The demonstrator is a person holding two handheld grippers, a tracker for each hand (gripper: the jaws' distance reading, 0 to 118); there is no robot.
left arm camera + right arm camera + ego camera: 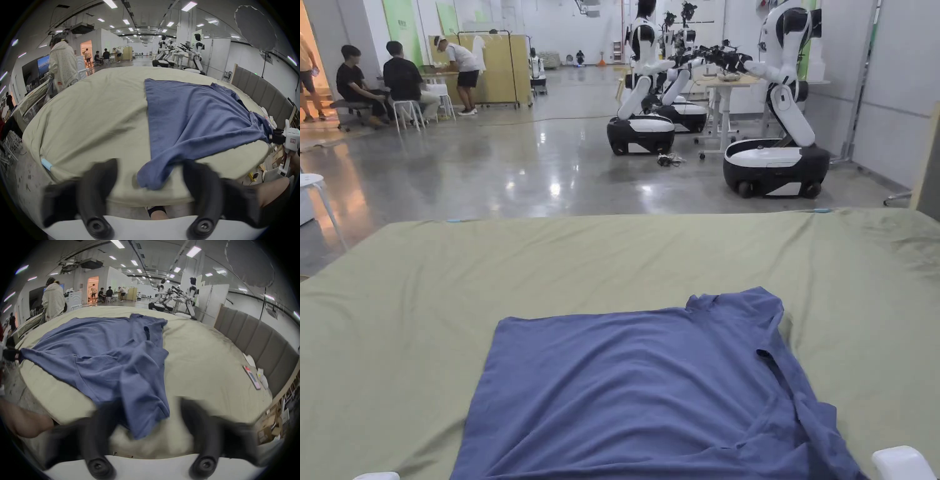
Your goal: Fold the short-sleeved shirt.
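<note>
A blue short-sleeved shirt (637,387) lies spread on the green-sheeted bed (612,262), collar toward the right. In the left gripper view my left gripper (151,165) has its blurred jaws wide apart, open, at the bed's near edge, and a bunched corner of the shirt (194,113) lies between them. My right gripper (147,404) is likewise open and blurred, with another corner of the shirt (105,353) hanging between its jaws. Seen from farther off, the shirt's corners run up to the black tips of the right gripper (274,138) and of the left gripper (11,354).
A grey padded headboard (259,345) bounds the bed on the right, with a phone (252,377) and white items beside it. A person in a pale hoodie (62,65) stands off the left side. White wheeled robots (781,125) and seated people (381,81) are across the floor.
</note>
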